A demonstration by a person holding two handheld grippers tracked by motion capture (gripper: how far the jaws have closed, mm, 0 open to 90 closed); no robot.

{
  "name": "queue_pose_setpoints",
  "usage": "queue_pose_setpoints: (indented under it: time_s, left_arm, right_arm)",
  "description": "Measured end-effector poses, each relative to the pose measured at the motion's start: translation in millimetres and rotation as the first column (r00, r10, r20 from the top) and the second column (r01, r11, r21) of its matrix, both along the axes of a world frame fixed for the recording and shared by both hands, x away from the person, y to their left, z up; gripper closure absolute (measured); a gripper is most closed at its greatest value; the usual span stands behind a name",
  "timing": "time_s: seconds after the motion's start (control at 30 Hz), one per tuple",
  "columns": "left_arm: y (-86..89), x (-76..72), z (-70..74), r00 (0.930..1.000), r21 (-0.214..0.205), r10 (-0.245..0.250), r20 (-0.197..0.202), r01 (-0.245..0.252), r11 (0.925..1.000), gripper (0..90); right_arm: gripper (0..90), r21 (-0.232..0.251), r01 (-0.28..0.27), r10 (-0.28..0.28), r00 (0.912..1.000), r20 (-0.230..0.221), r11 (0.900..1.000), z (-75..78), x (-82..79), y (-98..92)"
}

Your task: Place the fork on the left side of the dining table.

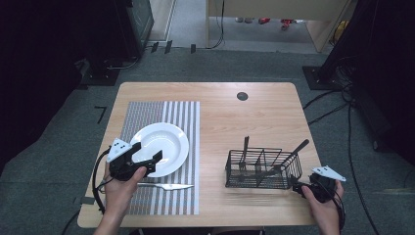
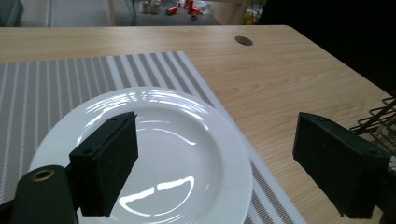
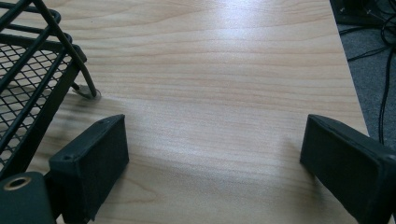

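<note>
A white plate (image 1: 164,142) lies on a grey striped placemat (image 1: 186,117) on the left half of the wooden table. My left gripper (image 1: 147,152) hovers open over the plate's near-left rim; in the left gripper view the plate (image 2: 187,135) lies between the wide-apart jaws of that gripper (image 2: 215,158). A table knife (image 1: 166,186) rests on the mat just in front of the plate. On the right stands a black wire cutlery caddy (image 1: 263,169) with dark-handled utensils (image 1: 297,149) in it. My right gripper (image 1: 303,185) sits open beside its near-right corner, with bare wood between its jaws (image 3: 215,158).
The caddy's mesh wall (image 3: 28,79) is close on the left in the right gripper view, and its edge (image 2: 380,121) appears at the right of the left gripper view. A round cable hole (image 1: 242,96) is at the table's far middle. Cables (image 1: 342,98) lie on the floor to the right.
</note>
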State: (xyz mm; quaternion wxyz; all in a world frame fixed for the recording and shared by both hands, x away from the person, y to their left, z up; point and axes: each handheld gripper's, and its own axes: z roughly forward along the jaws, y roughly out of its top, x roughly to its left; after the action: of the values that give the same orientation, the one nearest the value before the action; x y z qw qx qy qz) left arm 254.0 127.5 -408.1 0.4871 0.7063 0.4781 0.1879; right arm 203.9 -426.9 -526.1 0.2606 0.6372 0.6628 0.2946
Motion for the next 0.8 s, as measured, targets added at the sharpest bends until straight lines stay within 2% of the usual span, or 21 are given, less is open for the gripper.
queue_pose_setpoints:
  time_s: [0.03, 0.43, 0.8]
  left_arm:
    - [-7.5, 1.6, 2.8, 0.9999, 0.000, -0.013, 0.002, 0.013, 0.9999, 14.7]
    - [-45.7, 5.2, 11.3, 0.9964, -0.024, -0.083, 0.016, 0.083, 0.9962, 15.0]
    - [-86.5, 9.6, 18.4, 0.9865, -0.038, -0.161, 0.029, 0.162, 0.9860, 15.0]
  right_arm:
    - [7.3, -0.001, -0.001, 0.001, 1.0000, 0.001, 1.0000, 0.0, 0.0, -0.1]
    - [7.3, -0.001, -0.001, 0.001, 1.0000, 0.002, 1.0000, -0.1, 0.1, -0.1]
    - [7.3, 0.000, -0.001, 0.001, 1.0000, 0.002, 1.0000, -0.1, 0.1, -0.1]
